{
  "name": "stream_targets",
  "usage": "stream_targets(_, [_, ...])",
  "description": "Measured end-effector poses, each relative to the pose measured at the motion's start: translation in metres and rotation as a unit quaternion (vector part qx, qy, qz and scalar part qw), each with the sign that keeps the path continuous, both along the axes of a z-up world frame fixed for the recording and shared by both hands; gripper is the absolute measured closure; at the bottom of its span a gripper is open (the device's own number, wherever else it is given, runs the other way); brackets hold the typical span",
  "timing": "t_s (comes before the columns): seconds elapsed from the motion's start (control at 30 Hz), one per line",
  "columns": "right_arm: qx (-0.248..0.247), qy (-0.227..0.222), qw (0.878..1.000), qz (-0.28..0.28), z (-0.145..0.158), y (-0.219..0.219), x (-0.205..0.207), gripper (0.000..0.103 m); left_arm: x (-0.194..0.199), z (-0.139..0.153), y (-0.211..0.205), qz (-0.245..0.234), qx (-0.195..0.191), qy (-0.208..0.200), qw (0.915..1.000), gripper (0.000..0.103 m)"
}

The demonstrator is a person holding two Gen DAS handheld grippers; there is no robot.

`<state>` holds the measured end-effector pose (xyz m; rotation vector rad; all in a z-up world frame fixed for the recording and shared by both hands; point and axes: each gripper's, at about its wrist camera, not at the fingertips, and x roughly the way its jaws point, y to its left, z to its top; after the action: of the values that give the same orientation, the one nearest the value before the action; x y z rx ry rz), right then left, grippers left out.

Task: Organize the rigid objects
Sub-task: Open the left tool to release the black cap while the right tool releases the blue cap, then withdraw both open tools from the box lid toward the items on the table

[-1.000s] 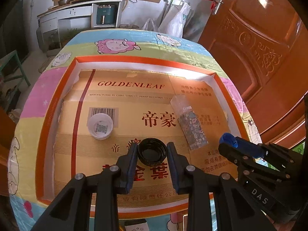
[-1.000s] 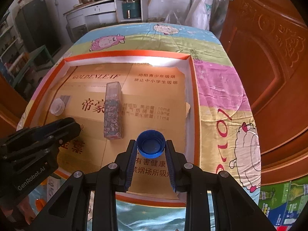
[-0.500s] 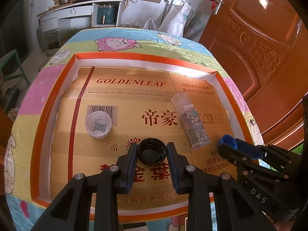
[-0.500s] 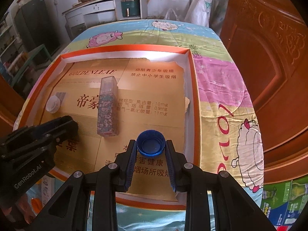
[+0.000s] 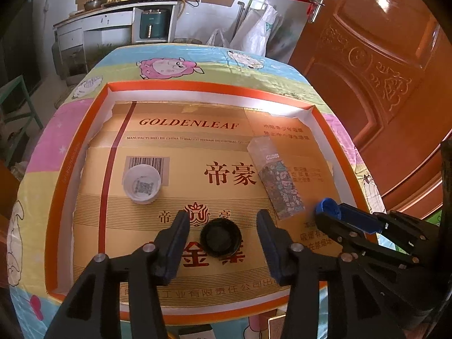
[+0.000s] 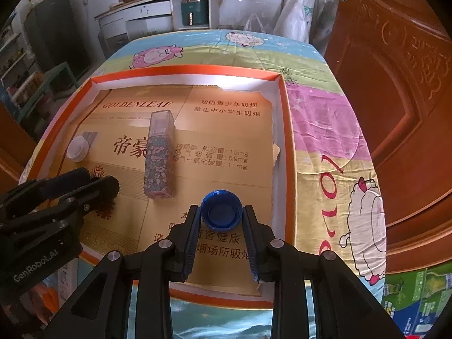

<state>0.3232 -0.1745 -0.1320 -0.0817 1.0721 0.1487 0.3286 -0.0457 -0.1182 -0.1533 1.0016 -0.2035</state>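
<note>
A black bottle cap [image 5: 220, 240] lies on the cardboard floor of the orange-rimmed box [image 5: 180, 87]. My left gripper [image 5: 223, 223] is open around it, fingers apart from the cap on both sides. My right gripper [image 6: 221, 212] is shut on a blue bottle cap [image 6: 221, 214], held above the box's near right part; the blue cap also shows in the left wrist view [image 5: 327, 206]. A white cap [image 5: 142, 184] lies at the left. A flower-patterned rectangular case [image 5: 278, 180] lies at the right, and in the right wrist view [image 6: 158, 155] it is left of my right gripper.
The box sits on a table with a cartoon sheep cloth [image 6: 325, 130]. A wooden door [image 5: 381, 65] stands close on the right. A kitchen counter [image 5: 113, 14] is far behind. The box's right wall [image 6: 285, 152] is close to my right gripper.
My left gripper has opened and let go of the black cap, which now rests on the cardboard. My right gripper still holds the blue cap and has shifted a little.
</note>
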Motion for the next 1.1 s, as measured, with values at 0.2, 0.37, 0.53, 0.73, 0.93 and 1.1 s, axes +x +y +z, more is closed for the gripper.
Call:
stream_targets(0.2, [0.003,-0.009,1.000,-0.001,0.006,-0.001,-0.004,0.071,-0.004,0.008,-0.004,-0.006,0.006,-0.013,0.9999,0.054])
stream_targets(0.37, [0.003,-0.017,1.000,-0.003,0.012,0.000,-0.008,0.064,-0.010,0.016,-0.005,-0.009,0.010,-0.026,0.9996,0.054])
stream_targets(0.53, [0.006,-0.026,1.000,-0.002,0.019,0.000,-0.015,0.063,-0.016,0.024,-0.004,-0.006,0.015,-0.037,0.9992,0.054])
stream_targets(0.73, [0.010,-0.036,0.999,-0.002,0.028,0.000,-0.024,0.063,-0.026,0.033,0.000,0.000,0.021,-0.048,0.9986,0.054])
stream_targets(0.93, [0.016,-0.050,0.999,0.007,0.037,0.004,-0.040,0.063,-0.038,0.042,0.005,0.002,0.019,-0.058,0.9981,0.054])
stream_targets(1.1, [0.019,-0.060,0.998,0.014,0.043,0.007,-0.054,0.063,-0.051,0.051,0.007,0.000,0.016,-0.069,0.9975,0.054])
